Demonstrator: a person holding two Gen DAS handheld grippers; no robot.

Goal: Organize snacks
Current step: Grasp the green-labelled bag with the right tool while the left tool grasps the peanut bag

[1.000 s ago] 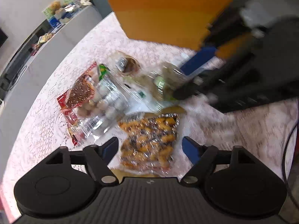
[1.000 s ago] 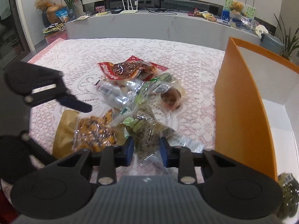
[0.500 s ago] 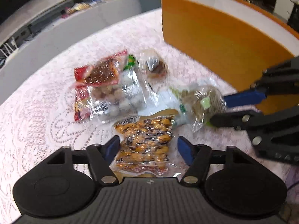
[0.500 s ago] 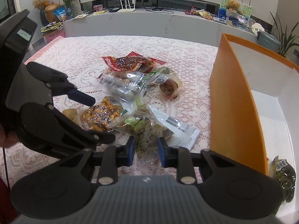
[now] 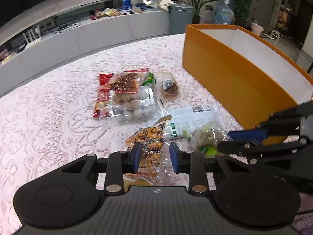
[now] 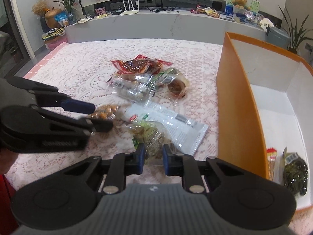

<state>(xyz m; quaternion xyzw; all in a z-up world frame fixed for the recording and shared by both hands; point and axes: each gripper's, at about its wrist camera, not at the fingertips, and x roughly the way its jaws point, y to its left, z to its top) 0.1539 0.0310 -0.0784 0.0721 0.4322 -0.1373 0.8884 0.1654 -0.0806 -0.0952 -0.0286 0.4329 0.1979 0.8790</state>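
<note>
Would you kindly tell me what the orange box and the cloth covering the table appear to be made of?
The open orange box looks like stiff matte card or paperboard: thin straight walls, white inside, though thin plastic cannot be ruled out. The pale pink table cloth looks like lace fabric, judging by its raised openwork floral pattern.

A pale pink lace tablecloth (image 5: 58,117), openwork and matt, covers the table. The snack packets are glossy clear plastic film: the orange-nut packet (image 5: 149,146) crinkles at lower centre of the left view, and the green-leaf packet (image 6: 154,139) glints at lower centre of the right view. The orange box (image 5: 234,78), at right, looks like smooth matt card with a white lining. Both grippers are matt black plastic with blue pads and small metal rivets.
</note>
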